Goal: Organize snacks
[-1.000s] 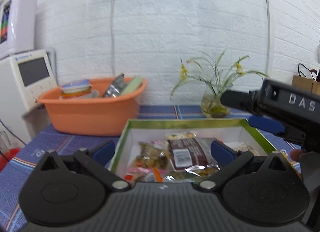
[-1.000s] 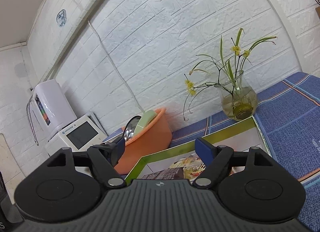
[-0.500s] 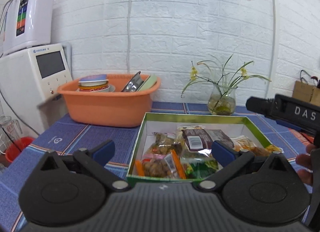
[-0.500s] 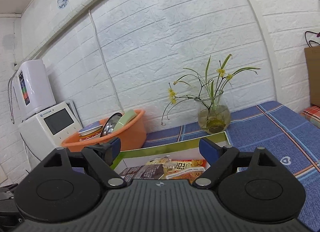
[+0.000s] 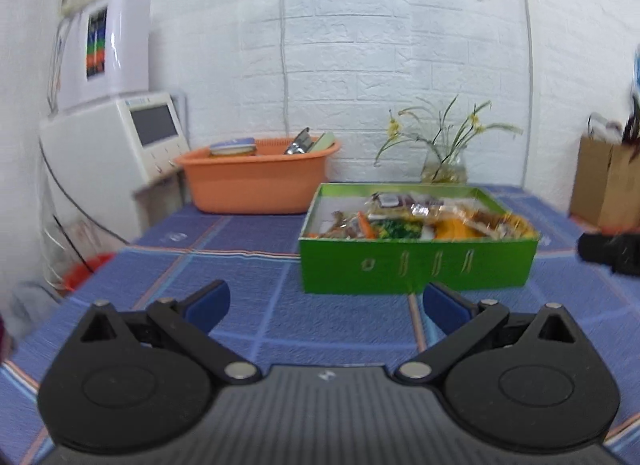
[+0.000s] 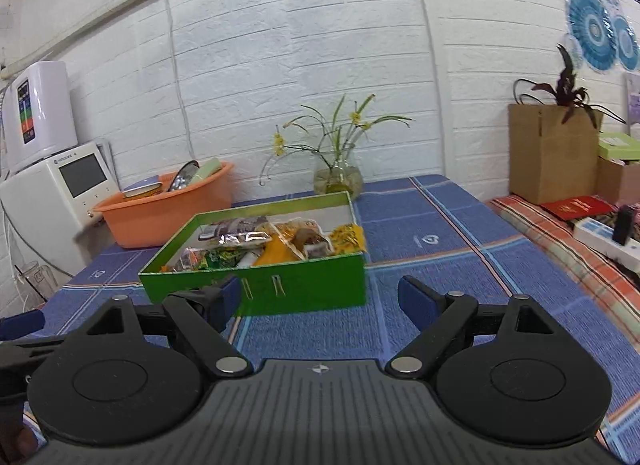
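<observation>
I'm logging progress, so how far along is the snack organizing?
Done, it seems: the snacks lie packed inside the green box on the table. In hand: nothing, since both the left tongs and right tongs are open and empty. Left: no loose snacks show outside the box.

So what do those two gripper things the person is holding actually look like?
Both look alike. The left gripper and right gripper each have a dark grey ribbed body, two round black discs, black linkage arms with silver pivot pins, and blue pads on the fingers. A small emblem marks the ribbed body. No cables or sleeves show.
</observation>
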